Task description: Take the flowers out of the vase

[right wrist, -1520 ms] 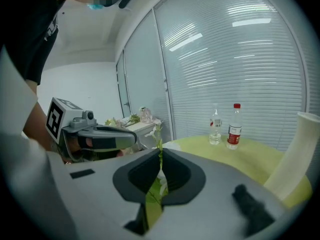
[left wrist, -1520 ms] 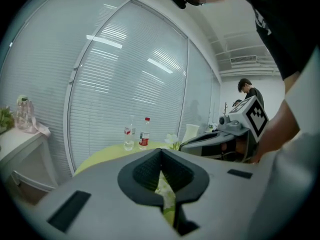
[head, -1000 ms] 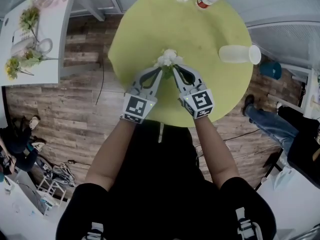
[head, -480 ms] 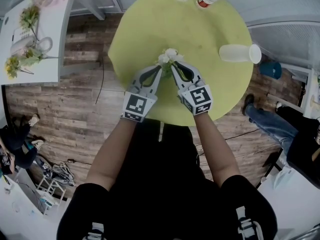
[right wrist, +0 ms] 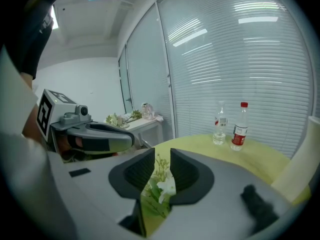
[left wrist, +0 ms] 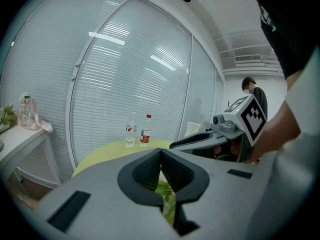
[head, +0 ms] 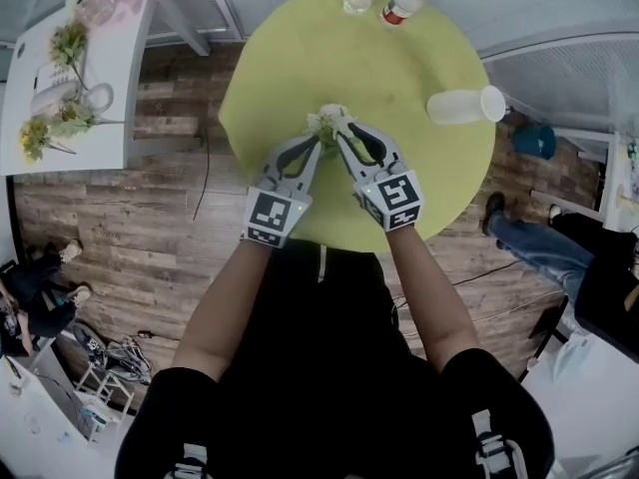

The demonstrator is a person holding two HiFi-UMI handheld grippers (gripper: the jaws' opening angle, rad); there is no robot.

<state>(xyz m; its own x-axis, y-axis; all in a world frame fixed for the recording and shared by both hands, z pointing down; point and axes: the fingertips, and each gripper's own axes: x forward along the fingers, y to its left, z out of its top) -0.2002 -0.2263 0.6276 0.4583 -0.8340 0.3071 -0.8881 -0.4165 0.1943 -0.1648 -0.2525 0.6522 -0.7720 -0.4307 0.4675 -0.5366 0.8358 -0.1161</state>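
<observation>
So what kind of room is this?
Probably an office or meeting room. There are tall blinds along the wall, a round green table with water bottles on it, and a wood-look floor.

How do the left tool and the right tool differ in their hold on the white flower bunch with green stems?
The left tool has its jaws together, pinching the white flower bunch with green stems; the right tool has its jaws apart, having just been opening, with the bunch in the gap. The left tool reaches in from the head view's left, the right tool from its right. Both meet at the bunch over the round yellow-green table.
</observation>
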